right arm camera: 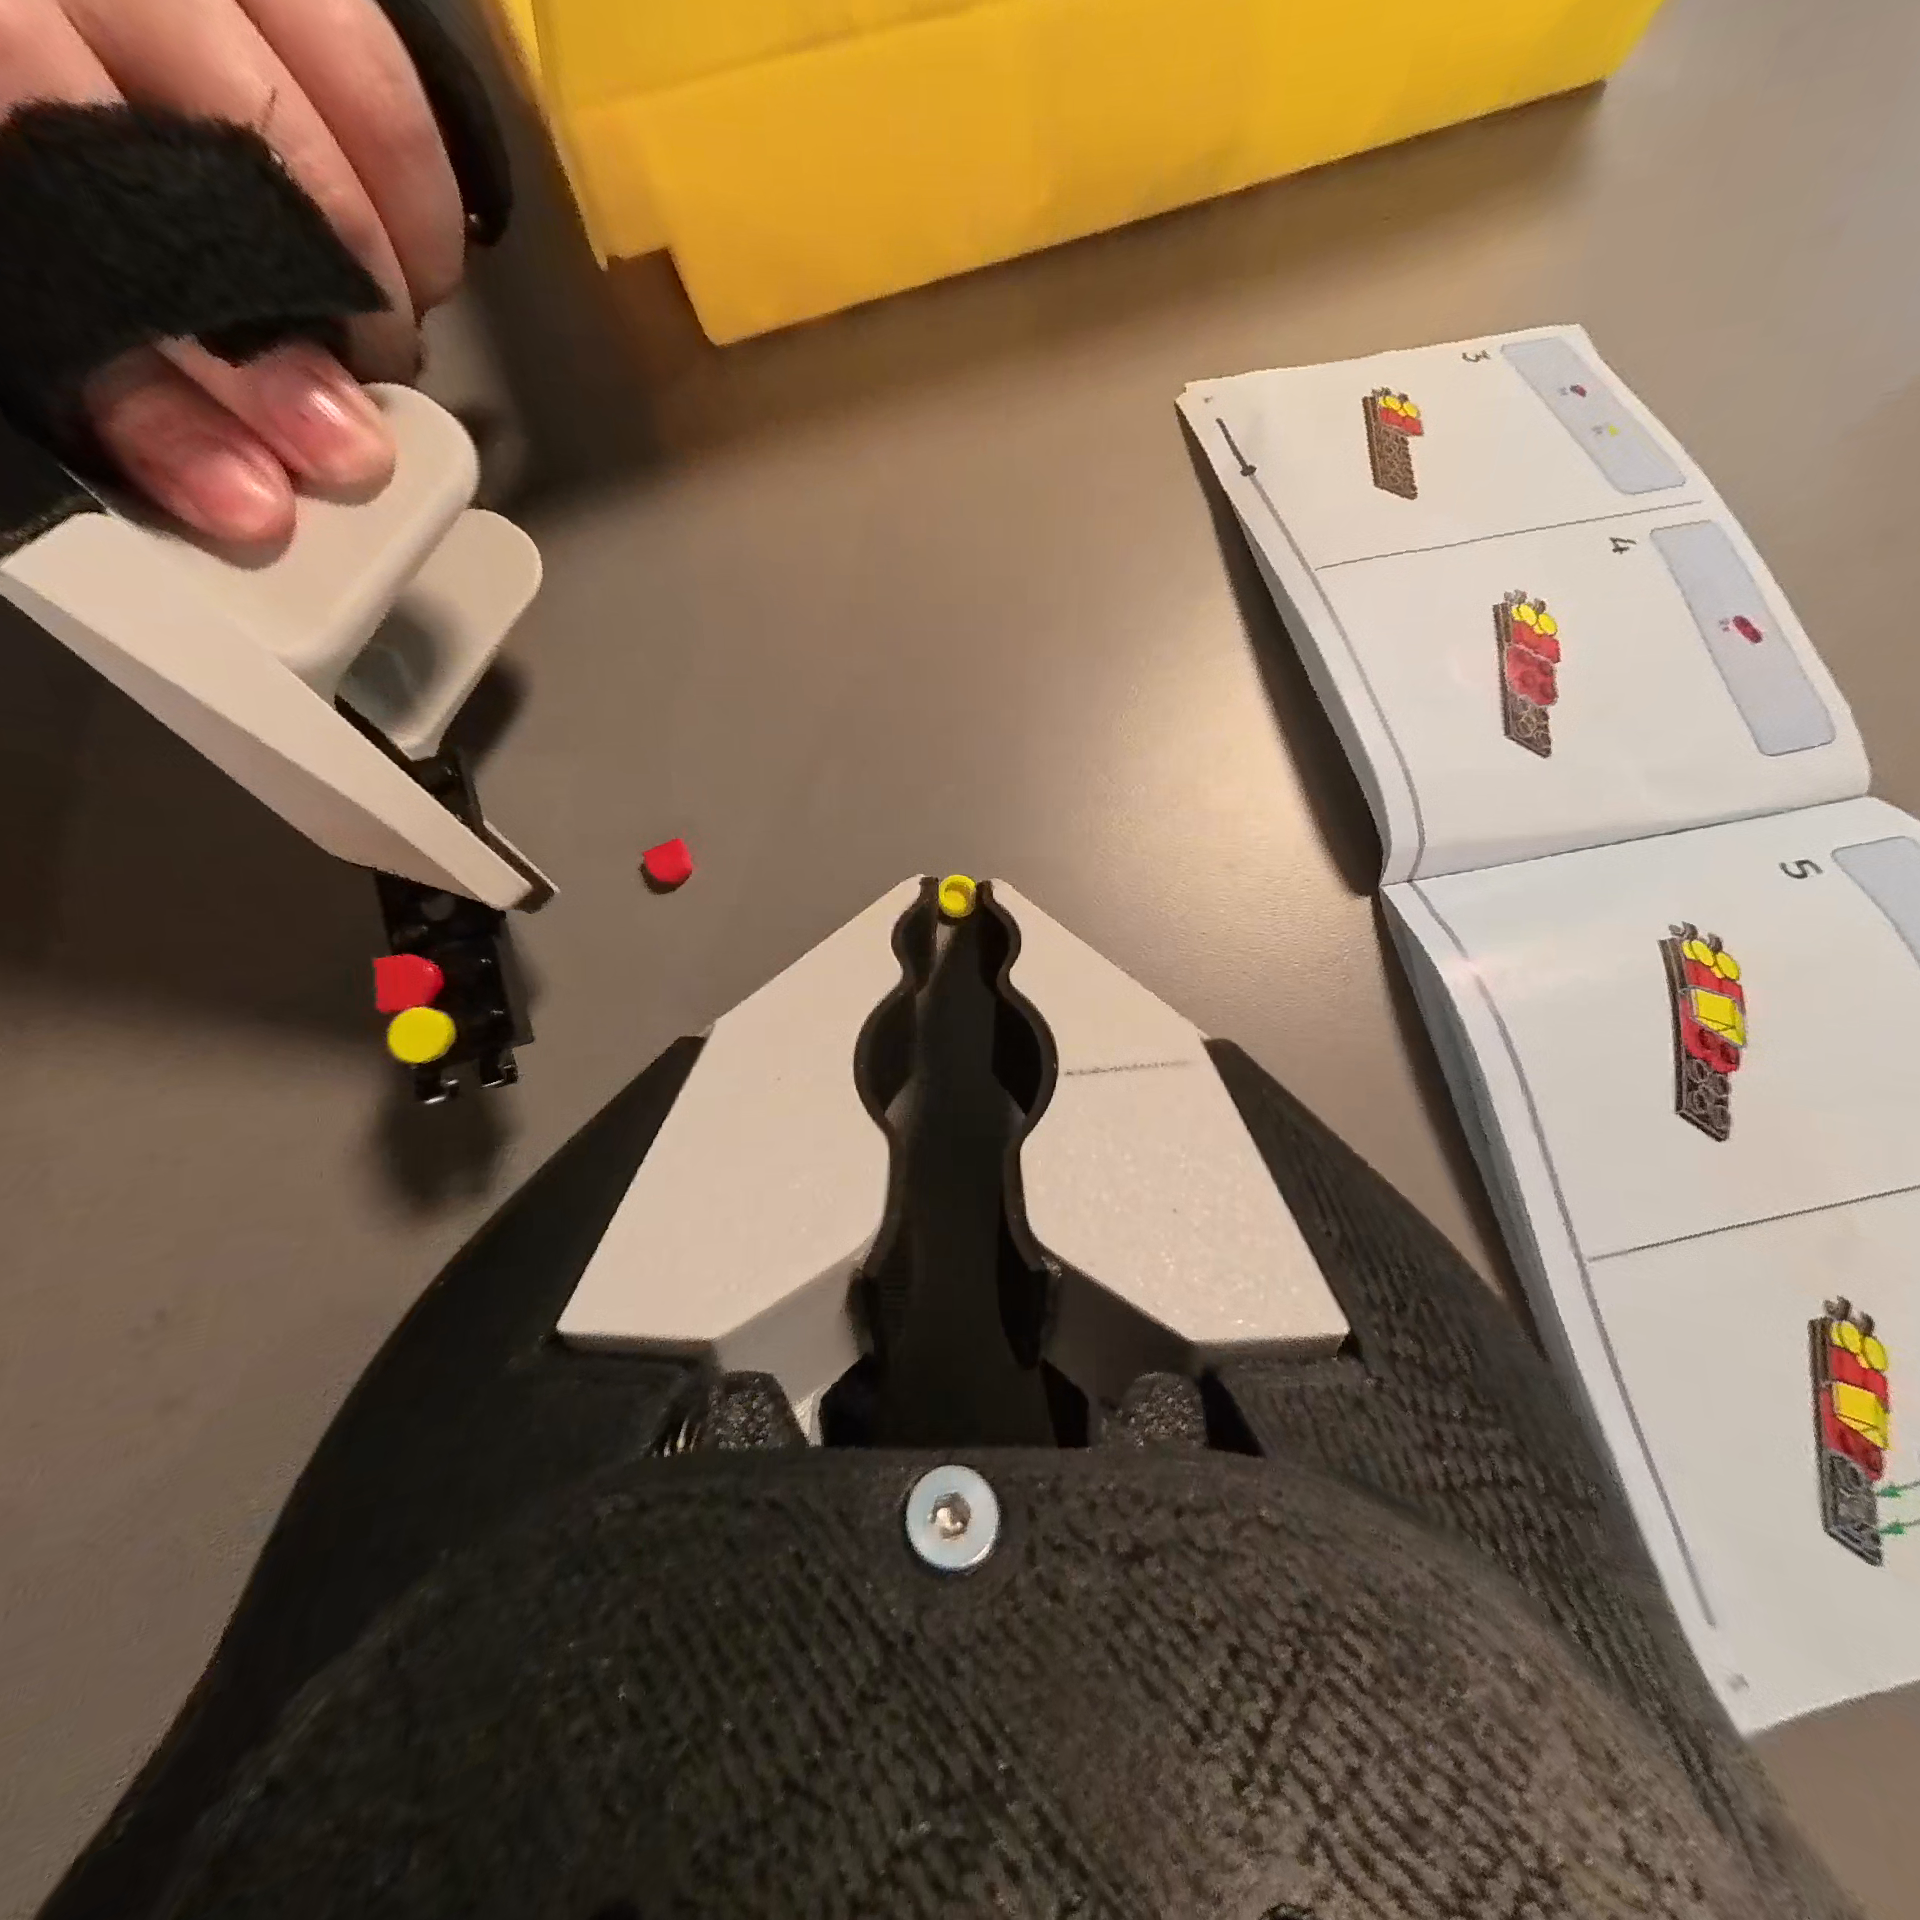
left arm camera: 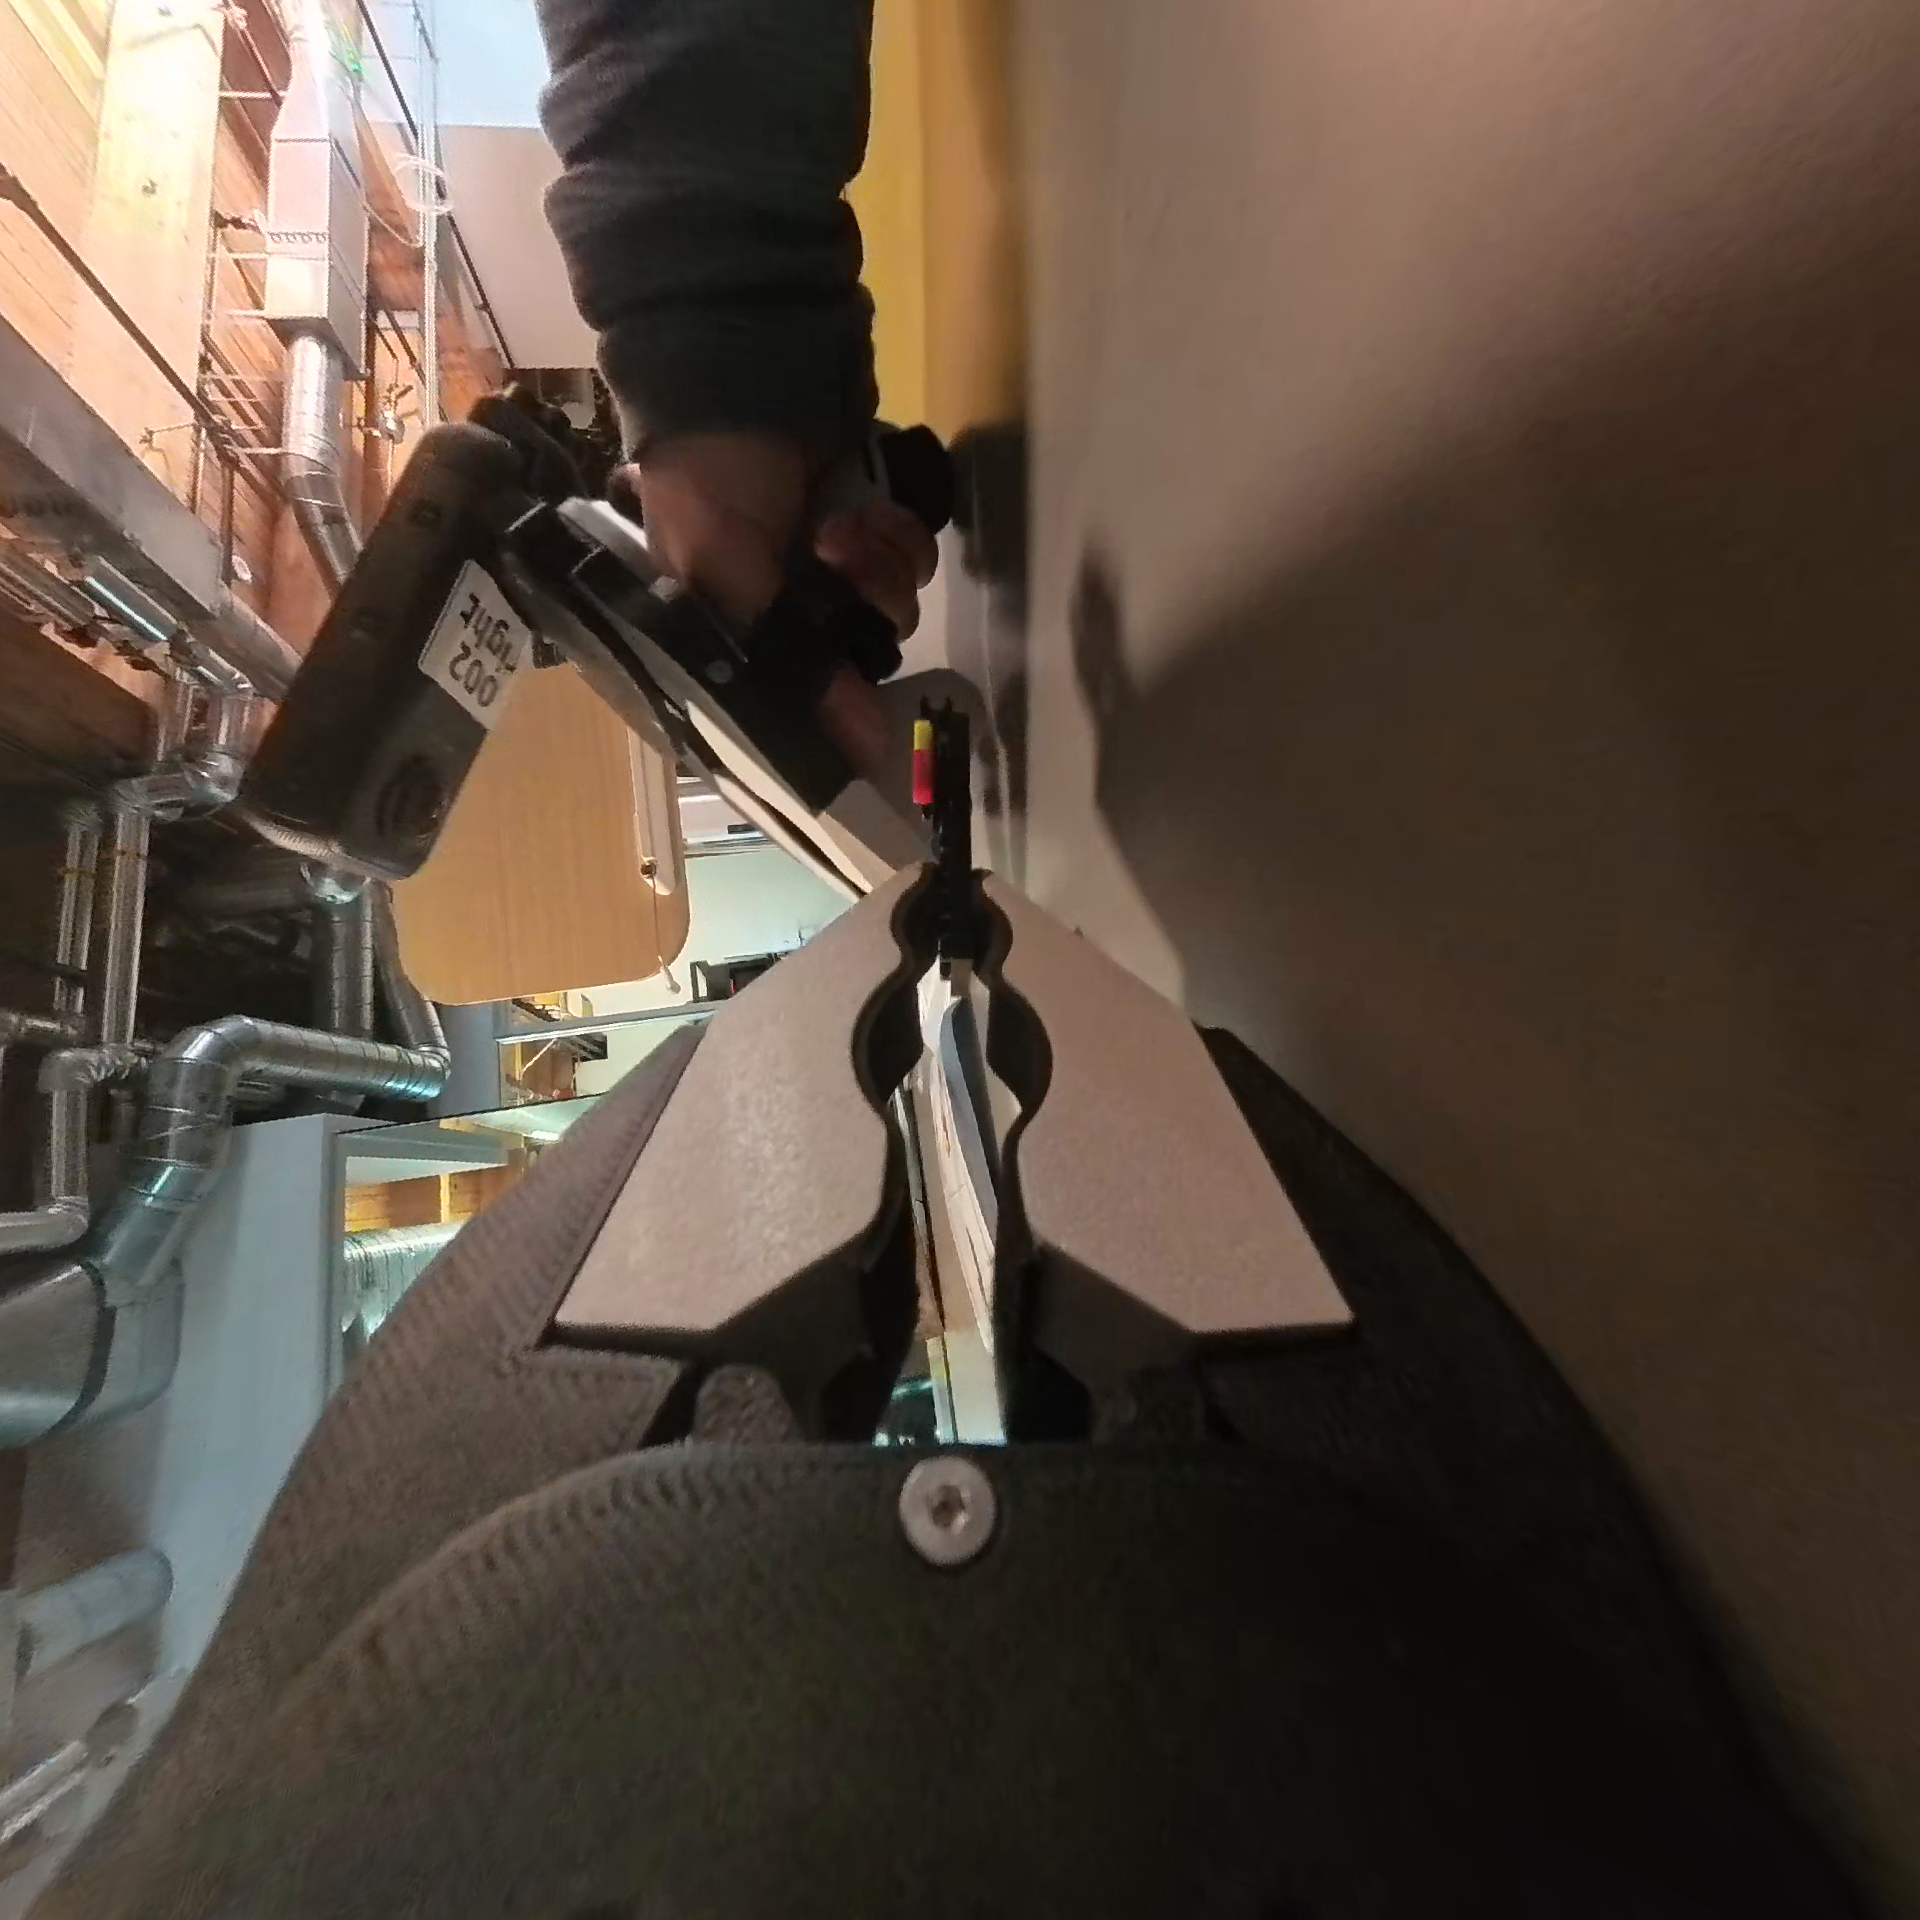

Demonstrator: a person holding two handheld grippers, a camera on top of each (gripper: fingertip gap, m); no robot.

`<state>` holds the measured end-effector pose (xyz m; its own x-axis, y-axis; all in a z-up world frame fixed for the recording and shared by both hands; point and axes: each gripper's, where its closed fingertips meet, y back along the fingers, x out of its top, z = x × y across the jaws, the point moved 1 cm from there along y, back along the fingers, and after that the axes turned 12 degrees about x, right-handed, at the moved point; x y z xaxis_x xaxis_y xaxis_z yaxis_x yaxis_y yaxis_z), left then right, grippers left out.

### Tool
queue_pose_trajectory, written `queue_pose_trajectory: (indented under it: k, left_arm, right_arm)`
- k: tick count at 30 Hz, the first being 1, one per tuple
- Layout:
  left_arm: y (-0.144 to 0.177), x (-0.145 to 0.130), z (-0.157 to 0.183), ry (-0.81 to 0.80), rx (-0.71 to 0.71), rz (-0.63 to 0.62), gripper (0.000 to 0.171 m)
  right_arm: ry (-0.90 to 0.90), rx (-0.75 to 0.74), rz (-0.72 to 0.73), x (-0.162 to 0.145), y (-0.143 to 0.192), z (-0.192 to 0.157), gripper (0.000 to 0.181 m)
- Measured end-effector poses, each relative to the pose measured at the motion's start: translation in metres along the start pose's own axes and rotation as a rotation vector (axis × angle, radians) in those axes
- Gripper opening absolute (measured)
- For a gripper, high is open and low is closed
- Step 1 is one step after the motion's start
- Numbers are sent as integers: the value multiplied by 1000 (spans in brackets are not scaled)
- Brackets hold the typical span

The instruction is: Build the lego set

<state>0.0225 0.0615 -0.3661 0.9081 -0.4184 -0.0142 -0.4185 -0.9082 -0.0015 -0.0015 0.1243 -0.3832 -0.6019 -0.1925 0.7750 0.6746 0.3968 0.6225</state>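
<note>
Two hand-held grippers work a part-built lego model above a grey counter [right arm camera: 935, 644].

One black plate [right arm camera: 468, 987], already carrying a red piece [right arm camera: 405, 982] and a yellow round tile [right arm camera: 421, 1036], is pinched edge-on by the left hand-held gripper [left arm camera: 954, 894]; the right hand-held gripper [right arm camera: 954, 896] squeezes a second small yellow stud [right arm camera: 955, 896] at its very tips. Risk: that shallow grip could flick the stud away, or pressing down could twist the plate loose. A spare red piece [right arm camera: 665, 864], instruction booklet [right arm camera: 1558, 831] and yellow box [right arm camera: 1039, 135] lie nearby.

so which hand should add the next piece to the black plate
Right. The right gripper already pinches a small yellow round piece at its tips, while the left gripper is shut on the black plate, holding it.
</note>
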Motion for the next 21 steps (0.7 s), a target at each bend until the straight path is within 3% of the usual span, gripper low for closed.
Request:
queue_pose_trajectory:
  k: [3, 6, 10, 15, 21]
  left_arm:
    - [0, 0, 0, 4, -5, 3, 4]
    - [0, 1, 1, 10, -13, 10, 4]
    - [1, 5, 1, 11, -16, 33, 3]
    - [2, 5, 2, 13, -22, 37, 4]
    - [3, 7, 2, 5, -23, 46, 3]
  right_arm:
    - [129, -62, -35, 1, 1, 1, 5]
    - [410, -176, -112, 6, 12, -2, 5]
    - [966, -309, -523, -6, 32, -1, 5]
    - [1491, -186, -973, -30, 39, -16, 5]
    - [1778, -24, -1106, -35, 35, -35, 5]
